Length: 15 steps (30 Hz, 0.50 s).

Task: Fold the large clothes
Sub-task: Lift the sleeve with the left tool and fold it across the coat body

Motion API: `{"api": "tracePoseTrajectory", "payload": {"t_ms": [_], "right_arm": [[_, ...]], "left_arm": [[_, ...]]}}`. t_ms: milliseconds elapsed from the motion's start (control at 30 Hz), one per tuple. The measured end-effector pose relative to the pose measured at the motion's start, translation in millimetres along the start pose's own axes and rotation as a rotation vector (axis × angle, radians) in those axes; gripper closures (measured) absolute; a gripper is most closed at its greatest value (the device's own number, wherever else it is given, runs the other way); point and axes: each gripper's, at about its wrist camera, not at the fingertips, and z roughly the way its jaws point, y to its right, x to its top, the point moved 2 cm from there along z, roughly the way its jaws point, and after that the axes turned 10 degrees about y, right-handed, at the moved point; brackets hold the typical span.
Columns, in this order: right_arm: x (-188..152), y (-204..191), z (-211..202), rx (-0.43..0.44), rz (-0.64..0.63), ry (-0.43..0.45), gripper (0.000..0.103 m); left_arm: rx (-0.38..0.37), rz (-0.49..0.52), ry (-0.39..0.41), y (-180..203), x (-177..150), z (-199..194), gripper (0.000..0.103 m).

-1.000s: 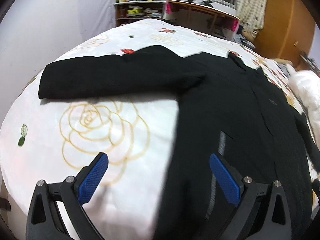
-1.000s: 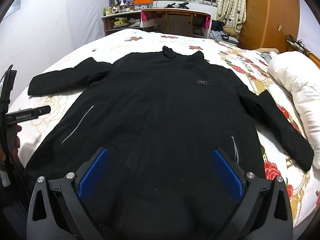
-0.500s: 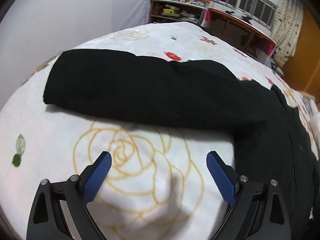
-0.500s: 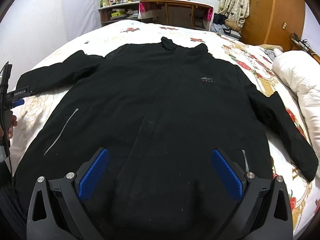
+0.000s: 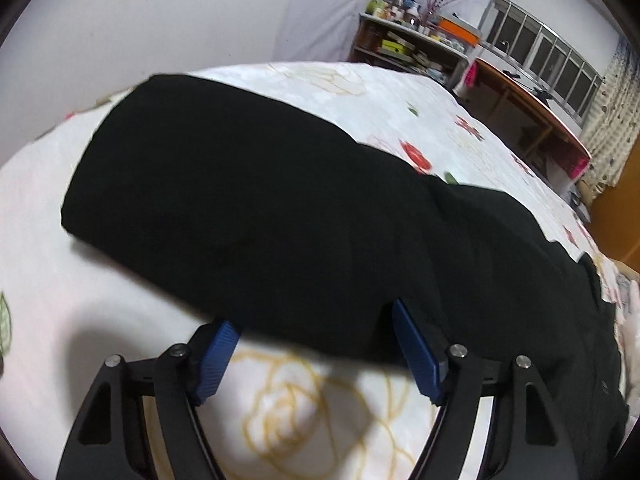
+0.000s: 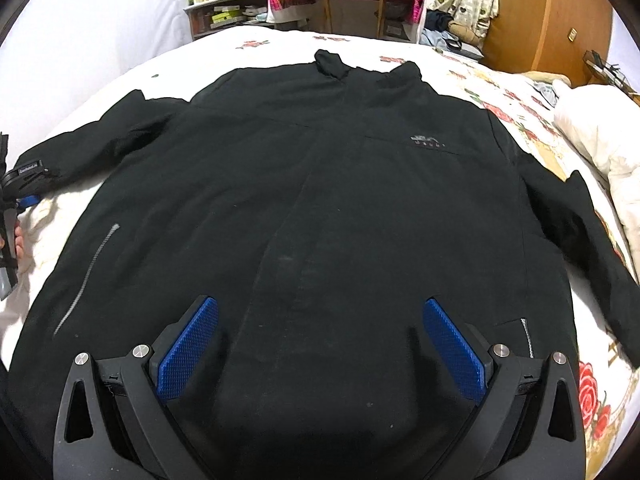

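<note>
Floral bedspread [image 6: 520,120] | black jacket [image 6: 320,200] spread flat | both tools agape: left tool [image 5: 310,326], right tool [image 6: 320,312]

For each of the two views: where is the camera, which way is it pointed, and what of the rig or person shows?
Left wrist: low over the bed, facing the black jacket's sleeve; the open left gripper straddles the sleeve's near edge.
Right wrist: above the hem, looking toward the collar; the open right gripper hovers.
Shared: same jacket, bed, shelf; right view also shows the left gripper.
</note>
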Motion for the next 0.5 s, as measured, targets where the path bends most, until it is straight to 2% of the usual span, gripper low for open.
{"api": "tracePoseTrajectory", "payload": {"t_ms": [33, 100, 233, 300, 400, 500], "right_arm": [[-0.8, 1.5, 1.4, -0.005, 0.003, -0.004, 0.000], [-1.6, 4.2, 2.9, -0.016, 0.005, -0.007, 0.000], [-1.7, 8.8, 1.9, -0.040, -0.001, -0.001, 0.000], [-1.4, 10.9, -0.4, -0.047, 0.008, 0.003, 0.001], [-0.7, 12.9, -5.0, -0.055, 0.010, 0.011, 0.001], [-0.9, 13.9, -12.8, -0.057, 0.018, 0.018, 0.001]], "left_arm": [[0.008, -0.007, 0.005, -1.6, 1.5, 2.9, 0.032], [0.034, -0.008, 0.019, -3.2, 3.6, 6.3, 0.046], [0.040, 0.013, 0.029, -2.4, 6.5, 8.4, 0.061], [0.039, 0.036, 0.034, 0.1, 9.4, 5.8, 0.077], [0.032, 0.072, 0.046, 8.8, 17.0, -3.1, 0.086], [0.019, 0.101, 0.061, 17.8, 25.6, -17.4, 0.087]]}}
